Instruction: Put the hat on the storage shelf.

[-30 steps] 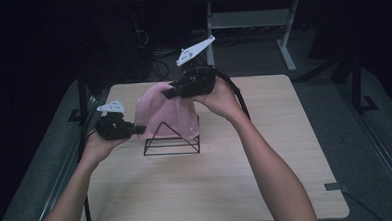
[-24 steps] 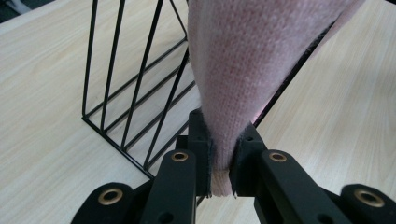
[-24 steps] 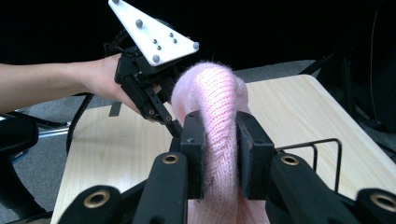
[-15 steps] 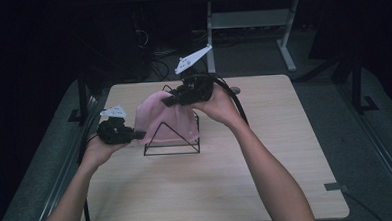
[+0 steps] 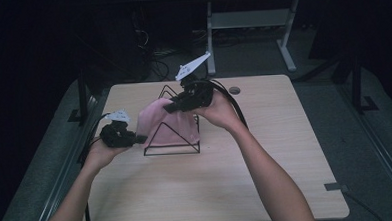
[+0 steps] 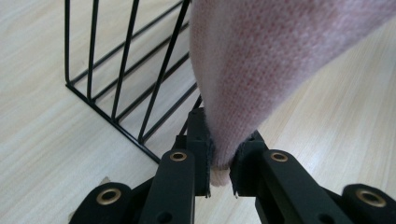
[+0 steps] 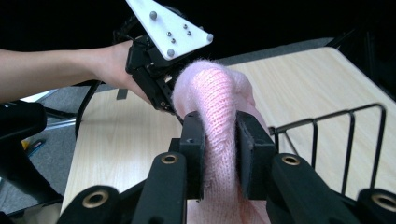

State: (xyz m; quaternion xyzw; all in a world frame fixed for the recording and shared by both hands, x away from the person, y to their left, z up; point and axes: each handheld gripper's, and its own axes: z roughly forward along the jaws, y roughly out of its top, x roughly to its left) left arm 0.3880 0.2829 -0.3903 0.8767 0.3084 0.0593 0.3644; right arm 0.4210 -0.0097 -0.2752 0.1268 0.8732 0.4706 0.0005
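A pink knitted cloth (image 5: 167, 124) is draped over a black wire rack (image 5: 171, 150) with a triangular end, at the table's middle left. My left gripper (image 5: 135, 139) is shut on the cloth's lower left edge (image 6: 224, 149), low beside the rack's wires (image 6: 121, 70). My right gripper (image 5: 170, 107) is shut on a fold of the cloth (image 7: 218, 140) at its top, above the rack. The right gripper view also has the left gripper (image 7: 161, 95) with its grey plate farther off, touching the same cloth.
The wooden table (image 5: 267, 177) has open surface in front of and right of the rack. A small round hole (image 5: 234, 90) lies near the far edge. A white-legged desk frame (image 5: 286, 46) stands on the dark floor behind.
The cloth has been pulled forward and lower over the rack, baring its back wires. My right gripper moved slightly forward and down with it; my left gripper shifted a little right.
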